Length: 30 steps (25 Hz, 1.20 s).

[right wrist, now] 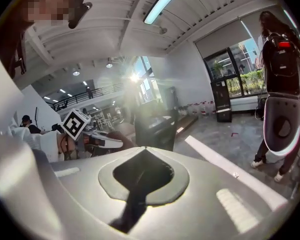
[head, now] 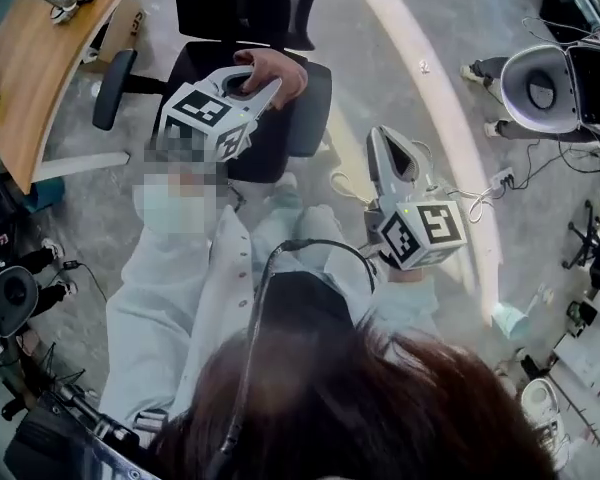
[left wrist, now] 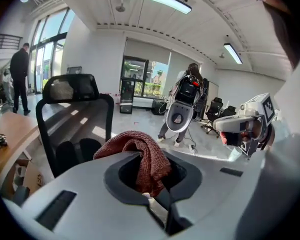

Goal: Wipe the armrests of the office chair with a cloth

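Right gripper, jaws together, empty; left gripper clamped on rust-red woven cloth, just left of black padded armrest; armrest's long axis points away from person.

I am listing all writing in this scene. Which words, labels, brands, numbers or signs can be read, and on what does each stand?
No text can be read anywhere.
On the left gripper and the right gripper: black-and-white square markers only, no words.
On the cardboard box by the desk: dark print, too small to read.
On the cloth in the left gripper: no label shows.
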### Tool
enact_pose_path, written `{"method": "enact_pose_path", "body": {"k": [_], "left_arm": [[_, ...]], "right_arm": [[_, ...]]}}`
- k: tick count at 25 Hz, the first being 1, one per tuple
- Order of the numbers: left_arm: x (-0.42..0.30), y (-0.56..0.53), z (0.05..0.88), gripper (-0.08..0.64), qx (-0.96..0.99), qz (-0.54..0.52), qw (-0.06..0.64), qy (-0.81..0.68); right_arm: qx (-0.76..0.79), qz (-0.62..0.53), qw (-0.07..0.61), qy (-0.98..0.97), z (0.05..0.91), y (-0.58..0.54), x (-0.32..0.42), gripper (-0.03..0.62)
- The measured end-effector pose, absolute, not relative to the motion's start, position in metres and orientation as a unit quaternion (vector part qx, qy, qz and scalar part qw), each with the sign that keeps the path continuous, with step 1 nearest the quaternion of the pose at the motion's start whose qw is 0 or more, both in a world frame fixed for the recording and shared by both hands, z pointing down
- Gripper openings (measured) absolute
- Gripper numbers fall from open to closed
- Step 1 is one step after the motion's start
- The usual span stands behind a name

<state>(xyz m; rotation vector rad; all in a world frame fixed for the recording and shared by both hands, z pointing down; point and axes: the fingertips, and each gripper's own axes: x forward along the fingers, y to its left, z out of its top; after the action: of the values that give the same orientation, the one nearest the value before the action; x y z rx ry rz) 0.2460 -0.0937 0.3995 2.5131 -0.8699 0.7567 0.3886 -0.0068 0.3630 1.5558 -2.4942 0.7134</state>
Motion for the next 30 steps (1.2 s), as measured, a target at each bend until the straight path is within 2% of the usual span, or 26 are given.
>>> {"method": "enact_pose_path", "body": {"k": [4, 8, 12, 16, 21, 30], "left_arm": [[0.268, -0.135, 0.444, 0.043, 0.886, 0.327, 0.2, -0.261], [0.268, -0.169, 0.481, 0.043, 0.861, 0.417, 0.152, -0.248], [0.282, -0.202, 0.511, 0.043, 0.831, 0.506, 0.015, -0.23], [0.31, -0.201, 0.562, 0.043, 0.779, 0.598, -0.117, -0.147], [0.331, -0.176, 0.607, 0.043, 0.699, 0.674, -0.237, -0.022], [0.328, -0.118, 0.641, 0.043, 0.673, 0.705, -0.219, 0.049]], "right_arm": [[0.525, 0.27, 0.06, -0.805, 0.388, -0.019, 0.406, 0.0], [0.525, 0.289, 0.061, -0.798, 0.401, -0.028, 0.408, 0.0], [0.53, 0.306, 0.063, -0.789, 0.414, -0.03, 0.411, 0.0], [0.532, 0.321, 0.073, -0.78, 0.429, -0.02, 0.418, 0.0], [0.543, 0.338, 0.064, -0.766, 0.44, -0.008, 0.44, 0.0], [0.542, 0.347, 0.045, -0.764, 0.44, -0.007, 0.443, 0.0]]}}
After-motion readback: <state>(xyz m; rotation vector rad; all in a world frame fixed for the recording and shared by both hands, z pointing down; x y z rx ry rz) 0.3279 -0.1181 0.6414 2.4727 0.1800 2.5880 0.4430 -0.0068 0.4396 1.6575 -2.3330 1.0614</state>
